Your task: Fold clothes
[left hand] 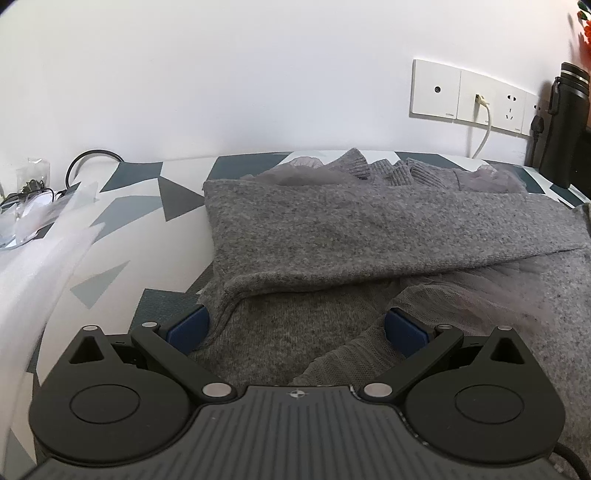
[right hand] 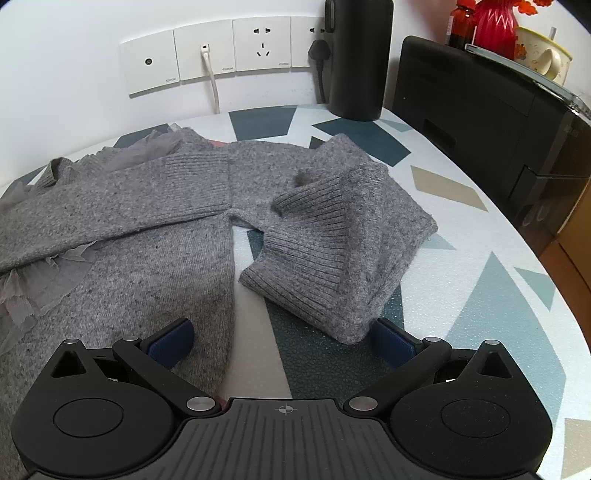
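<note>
A grey knit sweater (right hand: pixel 155 236) is lying spread on the tabletop (right hand: pixel 480 258), partly folded. One sleeve (left hand: pixel 369 229) is lying across the body, its ribbed cuff (right hand: pixel 195 184) reaching toward the far side. The other sleeve (right hand: pixel 343 251) is lying doubled on itself beside the body, ribbed cuff up, with bare tabletop showing between them. Thin grey tulle trim (right hand: pixel 33 284) is sticking out from under the crossed sleeve and at the collar.

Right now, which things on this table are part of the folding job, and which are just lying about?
For the job: grey sweater, its loose sleeve, left gripper, right gripper.

Lying about: black flask, printer, red vase, mug, plastic bags.
</note>
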Tool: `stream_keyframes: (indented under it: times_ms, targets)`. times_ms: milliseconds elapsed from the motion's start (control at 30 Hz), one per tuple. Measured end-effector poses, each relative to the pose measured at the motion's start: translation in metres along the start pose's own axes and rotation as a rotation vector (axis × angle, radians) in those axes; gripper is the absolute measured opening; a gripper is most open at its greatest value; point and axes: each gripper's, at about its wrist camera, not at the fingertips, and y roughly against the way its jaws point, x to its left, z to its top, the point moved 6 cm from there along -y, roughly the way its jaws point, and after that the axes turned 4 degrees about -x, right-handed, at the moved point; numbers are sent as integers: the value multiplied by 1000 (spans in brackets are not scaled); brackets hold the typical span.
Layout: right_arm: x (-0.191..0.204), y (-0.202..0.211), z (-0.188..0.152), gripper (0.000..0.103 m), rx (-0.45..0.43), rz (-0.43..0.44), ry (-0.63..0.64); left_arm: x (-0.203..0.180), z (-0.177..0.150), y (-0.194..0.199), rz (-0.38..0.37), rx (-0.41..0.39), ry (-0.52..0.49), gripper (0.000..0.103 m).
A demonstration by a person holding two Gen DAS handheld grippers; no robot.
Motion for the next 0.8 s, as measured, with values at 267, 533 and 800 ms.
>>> stream_keyframes:
  times_ms: [267, 533, 800]
  targets:
    - [0, 0, 0, 102, 1, -1, 0, 1, 0, 0, -6, -2, 4, 103]
    - [0, -1, 0, 102, 0, -1, 1, 1, 0, 0, -8, -3, 5, 103]
    - [0, -1, 0, 102, -11, 2, 4, 1, 0, 0, -7, -3, 5, 103]
